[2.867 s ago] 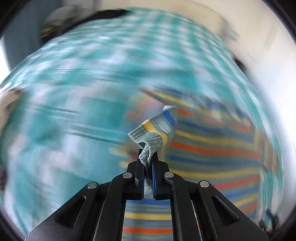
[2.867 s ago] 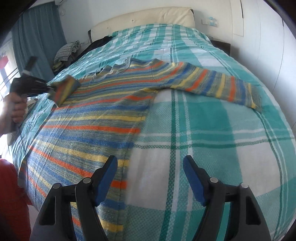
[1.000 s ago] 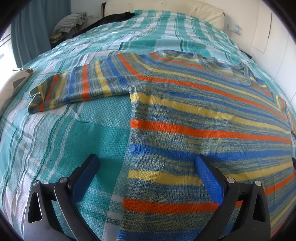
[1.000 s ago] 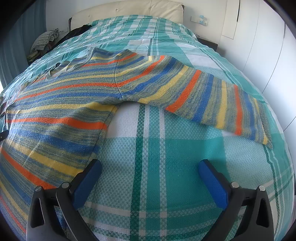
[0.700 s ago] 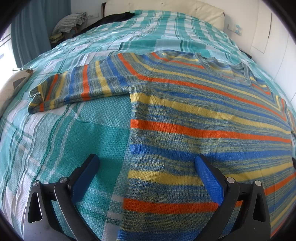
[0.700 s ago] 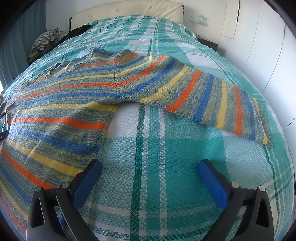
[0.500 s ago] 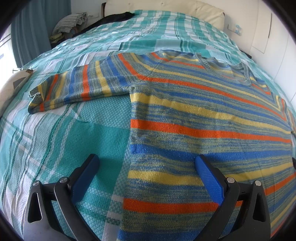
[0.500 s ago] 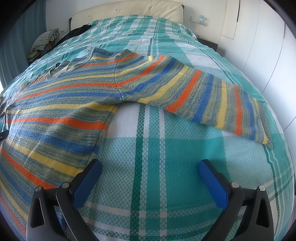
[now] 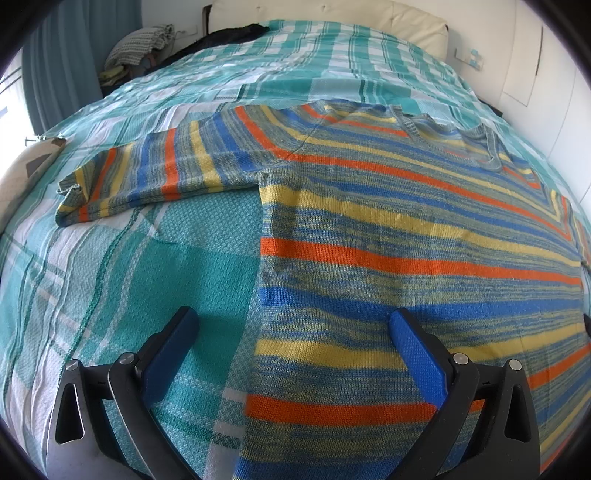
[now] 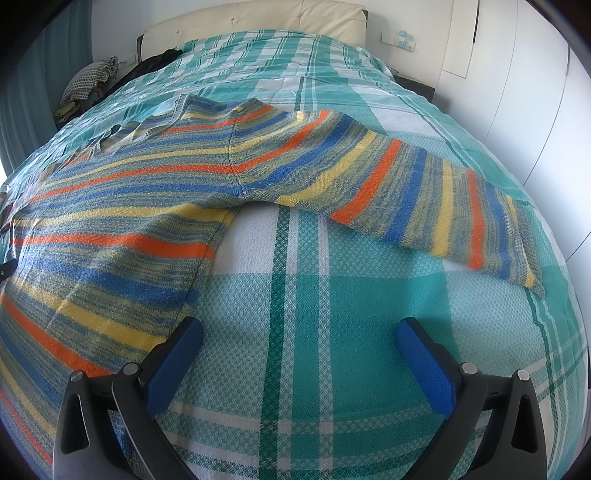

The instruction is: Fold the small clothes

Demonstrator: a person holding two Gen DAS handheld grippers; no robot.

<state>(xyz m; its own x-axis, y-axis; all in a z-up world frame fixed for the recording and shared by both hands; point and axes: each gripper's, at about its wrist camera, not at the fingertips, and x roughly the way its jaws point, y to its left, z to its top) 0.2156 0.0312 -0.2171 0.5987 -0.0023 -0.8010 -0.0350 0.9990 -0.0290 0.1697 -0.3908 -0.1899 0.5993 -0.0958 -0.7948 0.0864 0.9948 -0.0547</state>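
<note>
We've got the sweater (image 9: pixel 406 229) flat on the bed (image 10: pixel 332 295), left tongs (image 9: pixel 291 347) straddling its side edge, right tongs (image 10: pixel 299 350) just beside it, both released.

1 striped knit sweater in blue, orange, yellow and grey-green (image 9: pixel 388 229), with 2 long sleeves spread out | 1 teal-and-white plaid woven bedspread (image 10: pixel 332 302) | 1 cream padded headboard (image 10: pixel 258 18) | 2 black two-finger grippers with blue pads: left (image 9: pixel 293 347), right (image 10: pixel 299 354) | 1 heap of clothes by the headboard (image 9: pixel 140 48)
</note>
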